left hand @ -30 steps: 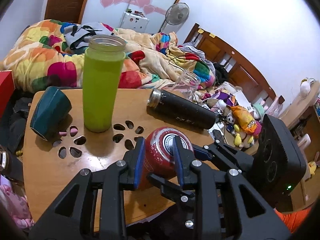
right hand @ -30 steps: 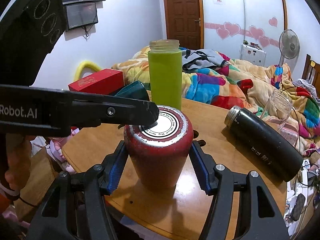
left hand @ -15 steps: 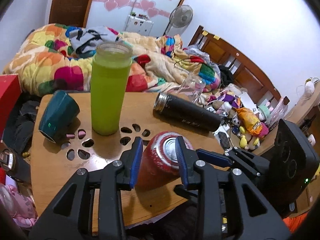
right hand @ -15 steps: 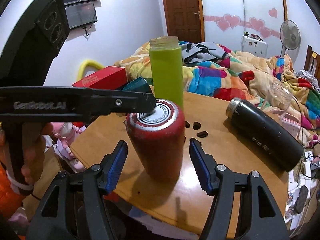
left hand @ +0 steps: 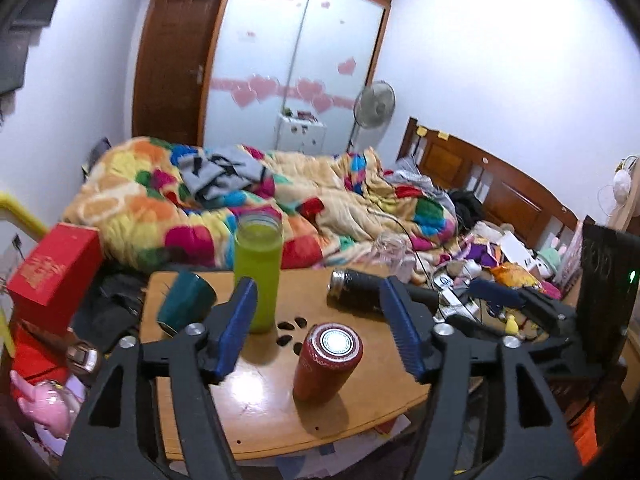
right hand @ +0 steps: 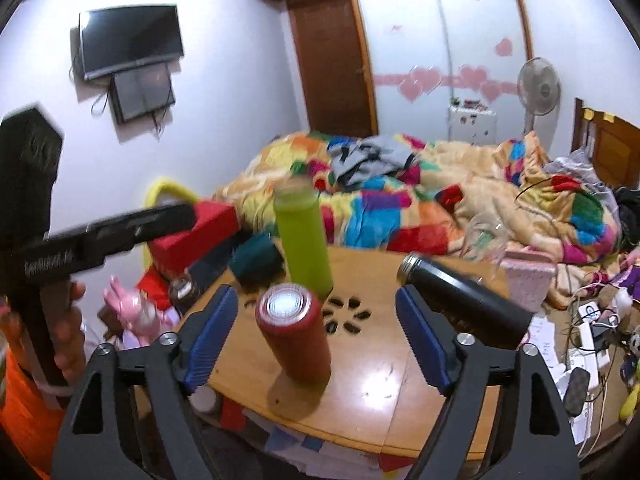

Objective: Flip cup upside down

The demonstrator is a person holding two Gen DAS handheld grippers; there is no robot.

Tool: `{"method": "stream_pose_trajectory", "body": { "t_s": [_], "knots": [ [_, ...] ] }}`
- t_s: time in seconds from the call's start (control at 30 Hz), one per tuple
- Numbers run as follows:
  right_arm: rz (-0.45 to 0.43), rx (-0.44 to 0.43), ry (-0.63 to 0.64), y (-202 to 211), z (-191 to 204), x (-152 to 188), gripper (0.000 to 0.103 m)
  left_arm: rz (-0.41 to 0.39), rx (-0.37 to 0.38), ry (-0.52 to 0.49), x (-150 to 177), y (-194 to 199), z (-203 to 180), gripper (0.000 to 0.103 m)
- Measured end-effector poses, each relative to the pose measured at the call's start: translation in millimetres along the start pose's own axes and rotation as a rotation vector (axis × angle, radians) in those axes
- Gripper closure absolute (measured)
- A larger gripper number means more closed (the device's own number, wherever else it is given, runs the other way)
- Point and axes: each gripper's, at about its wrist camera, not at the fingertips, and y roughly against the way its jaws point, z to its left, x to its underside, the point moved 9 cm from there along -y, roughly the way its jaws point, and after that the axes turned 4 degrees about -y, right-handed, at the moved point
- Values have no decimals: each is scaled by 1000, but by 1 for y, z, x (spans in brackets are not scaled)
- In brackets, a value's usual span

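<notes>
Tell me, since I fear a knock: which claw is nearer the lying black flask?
Right. The right claw hangs open beside the black flask, one finger close to it; the left claw, also open, is farther off, beyond the red cup.

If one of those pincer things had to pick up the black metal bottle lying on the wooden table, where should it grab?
Probably around the middle of the black metal bottle, coming down from above. It lies on its side on the round wooden table, so its long round body offers two opposite curved sides across its width. Its silver neck is narrower and near one end, so the bottle would likely tip.
</notes>
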Motion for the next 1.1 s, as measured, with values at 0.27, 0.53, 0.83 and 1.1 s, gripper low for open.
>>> {"method": "stream_pose_trajectory", "body": {
  "t_s": [0.27, 0.53, 0.83, 1.1],
  "knots": [
    [-112, 34, -44, 39, -3, -31, 2, -107, -94, -42, -14, 37, -13, 5],
    [-159, 70, -61, 59, -7, -39, 0, -156, -159, -103, -16, 50, -26, 1],
    [-170, 112, -42, 62, -10, -38, 0, -146, -153, -106, -12, 45, -31, 1],
    [-172, 111, -41, 61, -10, -38, 0, -146, -152, -106, -12, 43, -32, 1]
  ]
}}
